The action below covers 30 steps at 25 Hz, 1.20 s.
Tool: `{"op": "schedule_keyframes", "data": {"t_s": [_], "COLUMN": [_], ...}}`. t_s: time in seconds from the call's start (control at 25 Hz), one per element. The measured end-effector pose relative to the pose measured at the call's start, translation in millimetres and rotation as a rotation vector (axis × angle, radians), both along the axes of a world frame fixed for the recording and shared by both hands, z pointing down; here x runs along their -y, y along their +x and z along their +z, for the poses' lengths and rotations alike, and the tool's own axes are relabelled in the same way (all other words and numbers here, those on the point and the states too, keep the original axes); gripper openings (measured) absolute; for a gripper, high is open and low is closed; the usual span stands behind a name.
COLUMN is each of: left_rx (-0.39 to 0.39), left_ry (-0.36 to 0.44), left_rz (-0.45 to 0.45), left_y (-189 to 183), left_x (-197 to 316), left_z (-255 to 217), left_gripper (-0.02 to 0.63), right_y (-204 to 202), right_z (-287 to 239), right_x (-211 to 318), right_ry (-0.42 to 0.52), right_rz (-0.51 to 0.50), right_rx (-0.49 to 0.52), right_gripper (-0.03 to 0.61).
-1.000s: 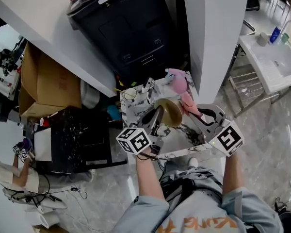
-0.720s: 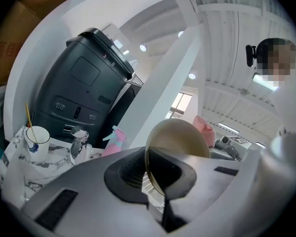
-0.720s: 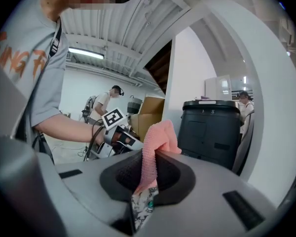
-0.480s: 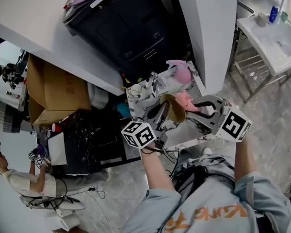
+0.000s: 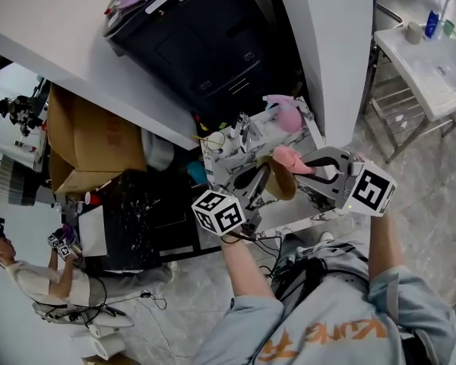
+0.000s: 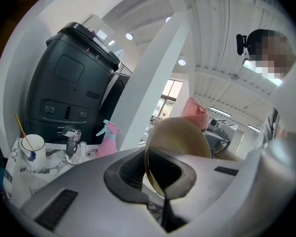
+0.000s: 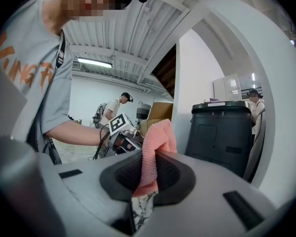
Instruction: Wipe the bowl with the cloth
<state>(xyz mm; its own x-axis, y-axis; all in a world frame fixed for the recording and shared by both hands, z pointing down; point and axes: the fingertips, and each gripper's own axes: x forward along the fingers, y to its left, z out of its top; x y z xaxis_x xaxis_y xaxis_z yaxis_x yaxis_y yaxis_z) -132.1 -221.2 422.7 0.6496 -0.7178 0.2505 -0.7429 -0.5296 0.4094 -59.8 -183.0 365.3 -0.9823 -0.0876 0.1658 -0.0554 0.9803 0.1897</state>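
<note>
A tan bowl [image 5: 277, 179] is held on edge above the small marble-patterned table [image 5: 222, 158]. My left gripper [image 5: 256, 182] is shut on its rim. In the left gripper view the bowl [image 6: 180, 141] rises from between the jaws of that gripper [image 6: 160, 177]. A pink cloth [image 6: 195, 113] shows just behind its upper edge. My right gripper [image 5: 310, 166] is shut on the pink cloth [image 5: 289, 157], which lies against the bowl's top right edge. In the right gripper view the cloth [image 7: 155, 154] stands up from my right gripper [image 7: 145, 179].
On the table stand a pink spray bottle [image 5: 286, 117], a white cup [image 5: 215, 139] and a small metal fitting [image 6: 74, 143]. A black bin [image 5: 201, 40] stands behind it and a white column [image 5: 327, 44] beside it. A cardboard box [image 5: 87, 139] lies left and a sink stand [image 5: 429, 63] far right.
The view has swung a little. The bowl has tipped more on edge in the left gripper. The right gripper has brought the cloth closer onto the bowl's upper edge.
</note>
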Motion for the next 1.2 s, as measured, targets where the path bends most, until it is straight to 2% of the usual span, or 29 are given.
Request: {"op": "schedule_keyframes", "data": {"t_s": [0.4, 0.52, 0.72, 0.92, 1.2], "left_rx": [0.02, 0.022, 0.04, 0.053, 0.037], "left_ry": [0.024, 0.046, 0.114, 0.182, 0.217], "left_rz": [0.073, 0.106, 0.238, 0.363, 0.482], "left_y": [11, 19, 42, 62, 79], "left_x": [-10, -15, -27, -42, -62], "left_z": [0, 0, -6, -15, -21], "left_gripper": [0.031, 0.031, 0.032, 0.032, 0.032], "right_y": [3, 6, 10, 8, 8], "right_z": [-4, -6, -14, -17, -11], "right_x": [-9, -15, -24, -27, -24], "right_ry": [-0.057, -0.093, -0.217, -0.245, -0.28], "right_rz": [-0.079, -0.11, -0.18, -0.203, -0.193], "right_rx": [0.074, 0.126, 0.207, 0.223, 0.242], "right_gripper": [0.049, 0.049, 0.049, 0.049, 0.049]}}
